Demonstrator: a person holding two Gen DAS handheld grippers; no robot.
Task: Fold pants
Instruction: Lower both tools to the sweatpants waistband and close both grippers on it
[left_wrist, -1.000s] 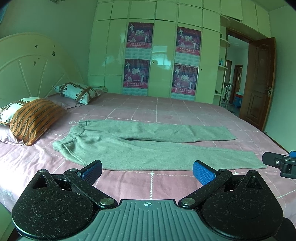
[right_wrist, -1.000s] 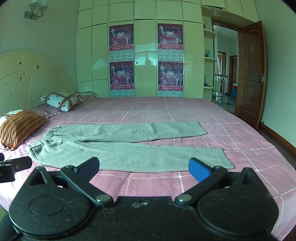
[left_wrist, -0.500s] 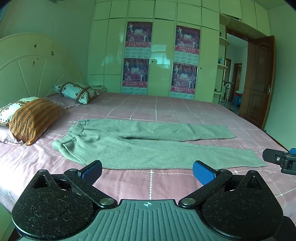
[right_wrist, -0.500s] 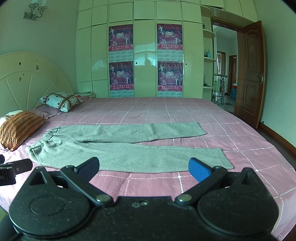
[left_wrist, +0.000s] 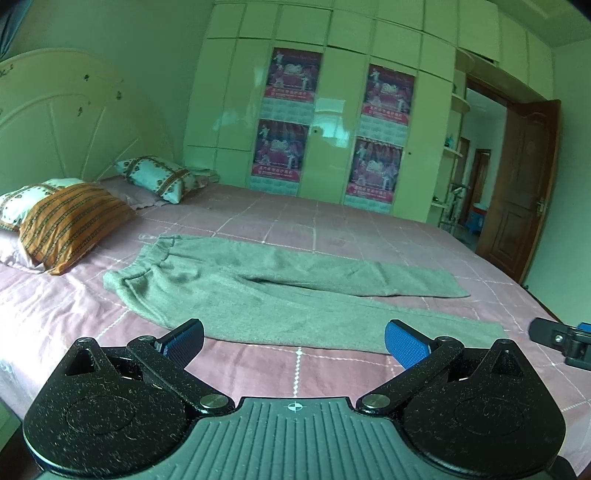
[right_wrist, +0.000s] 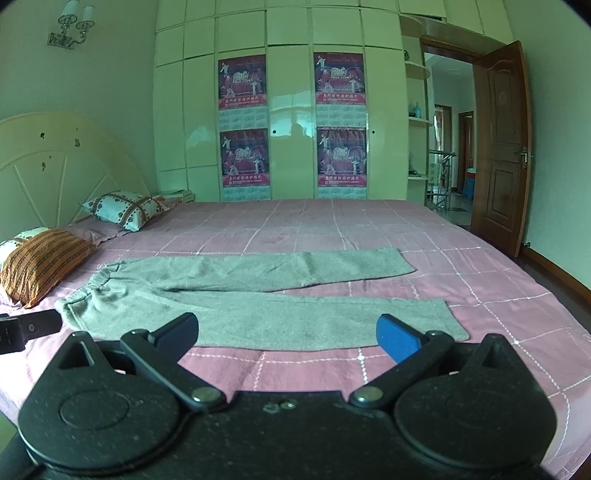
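Grey pants (left_wrist: 258, 291) lie flat on the pink bed, waistband to the left, both legs spread to the right; they also show in the right wrist view (right_wrist: 258, 295). My left gripper (left_wrist: 294, 339) is open and empty, just short of the near leg's edge. My right gripper (right_wrist: 287, 332) is open and empty, in front of the near leg. The right gripper's tip shows at the right edge of the left wrist view (left_wrist: 561, 341). The left gripper's tip shows at the left edge of the right wrist view (right_wrist: 26, 328).
The pink checked bedspread (left_wrist: 332, 236) covers a wide bed. An orange striped pillow (left_wrist: 70, 221) and a patterned pillow (left_wrist: 155, 177) lie by the headboard on the left. Wardrobes with posters (right_wrist: 291, 125) stand behind. A brown door (right_wrist: 506, 147) is open on the right.
Both grippers have moved slightly closer to the pants and stay open. The left wrist view has tilted a little. The pants have not moved.
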